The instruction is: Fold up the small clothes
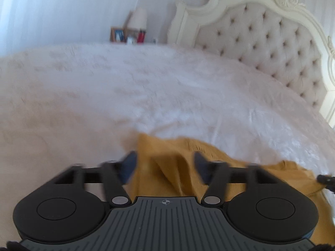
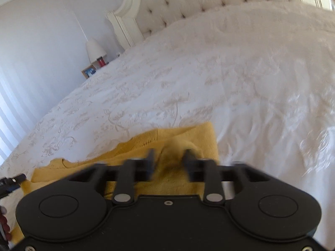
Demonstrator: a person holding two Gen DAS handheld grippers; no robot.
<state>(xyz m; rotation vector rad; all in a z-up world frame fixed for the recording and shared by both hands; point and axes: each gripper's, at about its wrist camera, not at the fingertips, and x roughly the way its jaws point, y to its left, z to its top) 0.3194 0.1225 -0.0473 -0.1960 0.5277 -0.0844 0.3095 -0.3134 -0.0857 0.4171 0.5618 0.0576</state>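
Note:
A mustard-yellow knit garment (image 1: 211, 156) lies on the white bedspread (image 1: 125, 87) near its front edge. In the left wrist view my left gripper (image 1: 165, 163) is open, its two fingers standing apart either side of a raised fold of the garment. In the right wrist view the garment (image 2: 188, 136) shows with its collar edge at the left. My right gripper (image 2: 168, 161) is open, with a bunched corner of the cloth between its fingers. Both views are blurred by motion.
A cream tufted headboard (image 1: 272, 41) stands at the back right. A nightstand with a lamp (image 1: 138, 18), a red bottle and a picture frame (image 1: 118, 34) sits beyond the far bed edge. The bedspread (image 2: 230, 73) spreads wide beyond the garment.

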